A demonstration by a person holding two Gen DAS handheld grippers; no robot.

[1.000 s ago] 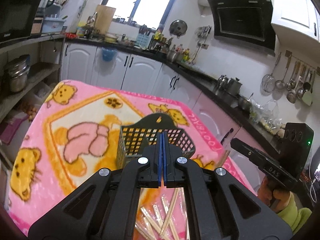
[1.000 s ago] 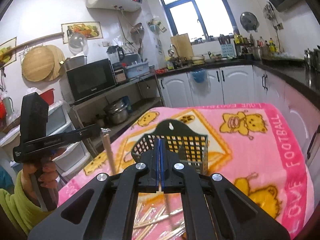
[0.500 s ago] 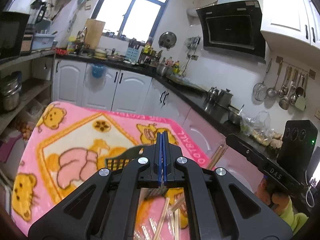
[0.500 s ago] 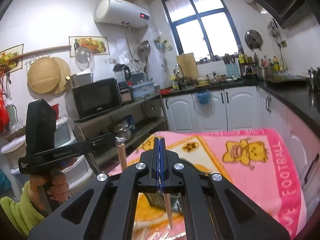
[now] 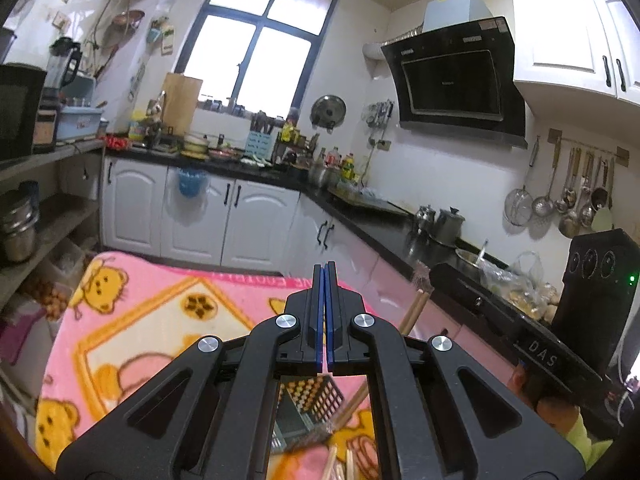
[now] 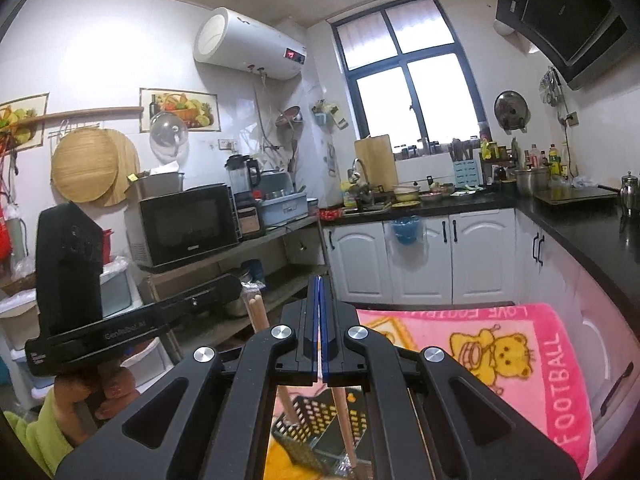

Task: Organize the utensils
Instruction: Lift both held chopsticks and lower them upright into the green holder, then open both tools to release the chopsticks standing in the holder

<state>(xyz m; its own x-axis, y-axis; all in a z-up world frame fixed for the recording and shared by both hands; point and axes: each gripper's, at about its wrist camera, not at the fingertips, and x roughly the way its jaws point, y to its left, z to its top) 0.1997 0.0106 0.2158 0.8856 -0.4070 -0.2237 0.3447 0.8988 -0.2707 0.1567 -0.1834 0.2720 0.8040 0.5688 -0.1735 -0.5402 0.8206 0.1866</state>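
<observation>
Two wrist-camera views of a home kitchen, each looking along a pair of black tongs held over a desk (image 5: pixel 132 280) draped in a pink blanket printed with yellow cartoon bears.

The left tongs (image 5: pixel 324 270) have their blue-edged fingers pressed together, pinching the clear wrapper of a bundle of pale wooden chopsticks (image 6: pixel 256 312). The right tongs (image 6: pixel 319 282) are likewise pressed together on a similar bundle (image 5: pixel 416 308), which hangs down below them.

A black plastic utensil basket (image 6: pixel 320 416) with a square-holed grid wall sits on the blanket directly below both tongs, seen only through the gaps in their frames (much of it is hidden). More loose chopsticks (image 5: pixel 340 464) lie on the blanket just beside it.

Readable writing: "LOVE FOOTBALL" along the blanket's pink border (image 6: pixel 564 392), and "DAS" on the side of the right tongs' body (image 5: pixel 542 354). Printing on the left tongs' body is too blurred to read.
</observation>
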